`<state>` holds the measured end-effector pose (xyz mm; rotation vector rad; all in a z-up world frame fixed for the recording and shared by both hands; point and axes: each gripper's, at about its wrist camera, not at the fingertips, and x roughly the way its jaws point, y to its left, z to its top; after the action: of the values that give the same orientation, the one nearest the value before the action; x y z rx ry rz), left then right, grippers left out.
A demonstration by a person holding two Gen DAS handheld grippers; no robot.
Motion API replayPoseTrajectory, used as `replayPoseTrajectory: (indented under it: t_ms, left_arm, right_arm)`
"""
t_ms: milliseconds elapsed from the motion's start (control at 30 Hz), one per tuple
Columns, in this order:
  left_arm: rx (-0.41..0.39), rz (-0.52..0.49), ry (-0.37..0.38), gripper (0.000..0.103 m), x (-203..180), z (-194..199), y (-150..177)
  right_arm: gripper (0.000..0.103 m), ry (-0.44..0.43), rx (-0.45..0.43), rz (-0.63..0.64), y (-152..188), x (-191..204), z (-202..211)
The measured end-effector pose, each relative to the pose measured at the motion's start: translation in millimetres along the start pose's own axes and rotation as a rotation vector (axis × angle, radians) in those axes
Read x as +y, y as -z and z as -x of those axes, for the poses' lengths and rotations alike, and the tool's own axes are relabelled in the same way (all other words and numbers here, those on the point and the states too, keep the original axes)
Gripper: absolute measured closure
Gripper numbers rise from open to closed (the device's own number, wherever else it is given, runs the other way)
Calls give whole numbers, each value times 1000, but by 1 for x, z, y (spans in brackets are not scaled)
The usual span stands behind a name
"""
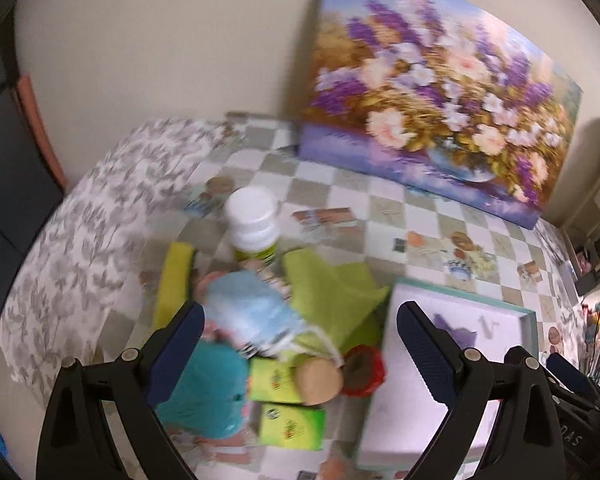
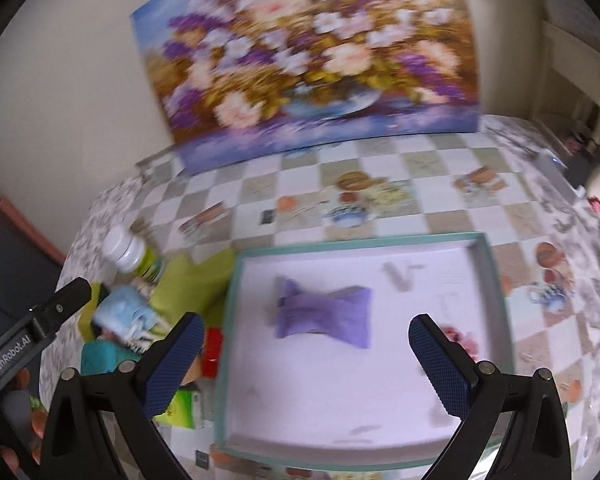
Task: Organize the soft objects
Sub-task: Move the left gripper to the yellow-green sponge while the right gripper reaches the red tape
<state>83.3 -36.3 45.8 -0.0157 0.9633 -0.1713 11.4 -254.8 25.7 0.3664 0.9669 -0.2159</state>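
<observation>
Both grippers spread wide, holding nothing.
Left gripper (image 1: 300, 344) hovers over the clutter; right gripper (image 2: 306, 356) over the tray (image 2: 496, 292), lilac pouch (image 2: 324, 316) mid-frame.

Cream wall (image 1: 160, 40), floral painting (image 1: 440, 92) leaning on it (blurred), checkered tablecloth (image 2: 400, 208), possibly dark cabinet (image 1: 4, 184) left.

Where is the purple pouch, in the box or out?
In. The purple pouch lies on the floor of the box, inside its teal rim.
</observation>
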Motion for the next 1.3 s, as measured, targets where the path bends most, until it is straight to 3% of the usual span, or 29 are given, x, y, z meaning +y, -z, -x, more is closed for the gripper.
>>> replayPoseTrajectory:
  t_ms: [133,367,633,833,1300]
  left_arm:
    - [68,49,-21,6,34,-12,3]
    - [109,-8,-82,6,72,-18,-6]
    - [197,-1,-11,6,92,-40,-21]
    - [262,-24,38,6,91,-60,-25]
    - [308,63,14,13,119,-94,-29]
  right_arm:
    - [0,-71,28,31,5,23,-10]
    - [0,-97,97,81,14,51,-37]
    - [3,-112,192,72,24,58,-71]
    - [18,-125,248,62,30,60,-89]
    - [43,-116,270,94,32,74,-102]
